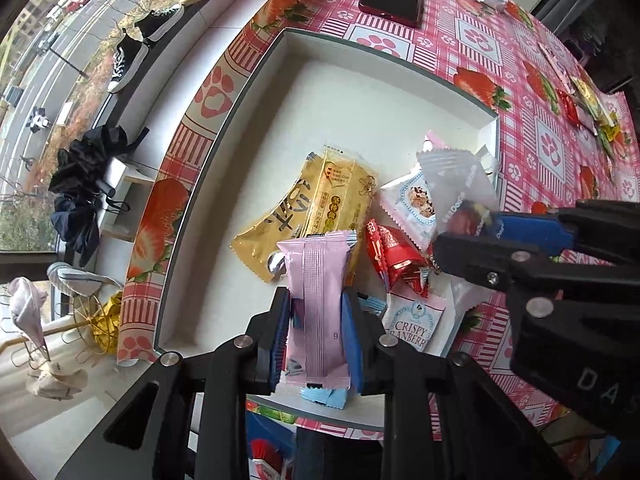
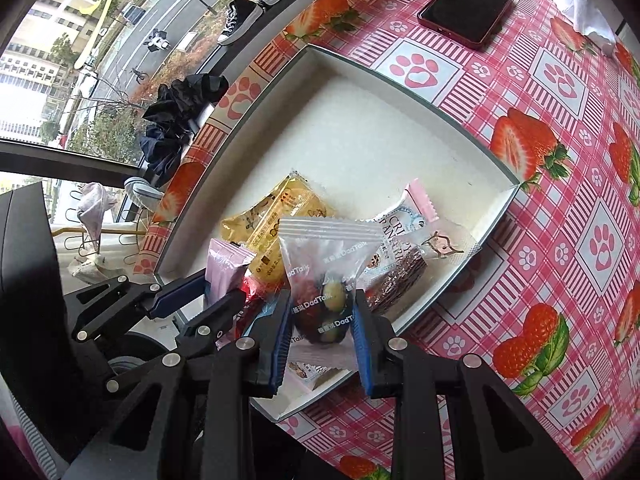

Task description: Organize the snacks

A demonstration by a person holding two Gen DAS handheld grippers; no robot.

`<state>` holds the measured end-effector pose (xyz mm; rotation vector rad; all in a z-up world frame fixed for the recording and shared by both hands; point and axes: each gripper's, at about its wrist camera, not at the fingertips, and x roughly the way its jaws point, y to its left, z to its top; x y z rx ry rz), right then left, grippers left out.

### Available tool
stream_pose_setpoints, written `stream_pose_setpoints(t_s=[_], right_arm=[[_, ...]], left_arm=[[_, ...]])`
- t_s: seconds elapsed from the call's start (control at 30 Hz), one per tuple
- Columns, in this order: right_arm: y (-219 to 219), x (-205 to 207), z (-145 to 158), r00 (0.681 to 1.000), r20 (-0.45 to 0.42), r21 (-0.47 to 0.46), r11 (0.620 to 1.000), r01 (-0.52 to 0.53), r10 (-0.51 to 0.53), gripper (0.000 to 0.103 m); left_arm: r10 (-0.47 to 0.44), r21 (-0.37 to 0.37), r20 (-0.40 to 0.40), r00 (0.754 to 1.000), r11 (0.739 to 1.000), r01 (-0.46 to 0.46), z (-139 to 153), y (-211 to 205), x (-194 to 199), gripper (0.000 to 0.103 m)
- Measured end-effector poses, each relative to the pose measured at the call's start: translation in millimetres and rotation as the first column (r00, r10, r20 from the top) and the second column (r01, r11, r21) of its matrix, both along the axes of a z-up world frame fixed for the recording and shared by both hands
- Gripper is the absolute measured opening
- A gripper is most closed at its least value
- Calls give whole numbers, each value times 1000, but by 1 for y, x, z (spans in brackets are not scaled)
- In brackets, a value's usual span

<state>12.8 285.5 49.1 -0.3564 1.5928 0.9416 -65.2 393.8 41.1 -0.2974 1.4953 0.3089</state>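
The left gripper [image 1: 316, 320] is clamped on a pink packet [image 1: 318, 300], the right gripper [image 2: 322, 320] on a clear candy bag [image 2: 326, 276] (DadTalk print), both over the near corner of the white box [image 2: 400, 80]. Inside lie a yellow pack [image 1: 308, 208], a red wrapper [image 1: 394, 260] and a cranberry pack [image 1: 416, 326]. A phone [image 2: 466, 10] rests on the table [image 2: 560, 200] beyond the box's far edge.

Light blue packet [image 1: 320, 398] mostly hidden under the pink packet [image 1: 316, 304], cranberry packet [image 1: 414, 326] lettering cut short by the red wrapper [image 1: 396, 262], far snack pile [image 1: 592, 108] at two o'clock too small to read, phone [image 2: 466, 10] at one o'clock, perhaps face-up, white cloth [image 2: 580, 0] cropped by the edge.
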Motion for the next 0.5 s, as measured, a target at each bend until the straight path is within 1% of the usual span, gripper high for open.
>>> stream_pose_setpoints(t_s=[0.03,0.07,0.1,0.17,0.27,0.33,0.37,0.4,0.47,0.5], right_arm=[[0,0,0,1000,-3,-4,1000,0,0,30],[1,-2,-1,1000,-6,-8,1000,-4,4,30],[1,-3,-2,1000,-7,-13,1000,-13,13,30],[4,-6,-3,999,8,-26,999,-33,33,30],[4,-5,-6,999,11,-43,999,-30,30,30],[5,-5,-5,1000,11,-57,998,-28,28,30],[5,-5,-5,999,14,-63,998,-31,32,33],[4,-6,-3,999,16,-69,997,-36,38,56],[3,-6,3,998,45,-63,997,-38,41,87],[4,-5,7,997,68,-55,998,-35,39,87]], left_arm=[[16,-8,15,1000,1000,-16,3,1,-2,48],[24,-9,30,999,1000,-24,6,1,-3,69],[28,-8,48,998,1000,-28,9,1,-5,83],[33,8,64,997,999,-33,12,2,-7,84],[55,30,26,998,998,-55,6,5,-8,85],[62,46,18,998,997,-62,6,5,-11,85],[60,54,16,998,997,-61,8,5,-11,85],[55,68,17,998,996,-56,9,5,-12,85],[41,117,13,999,992,-42,14,4,-11,85],[36,150,2,999,988,-36,15,4,-11,85]])
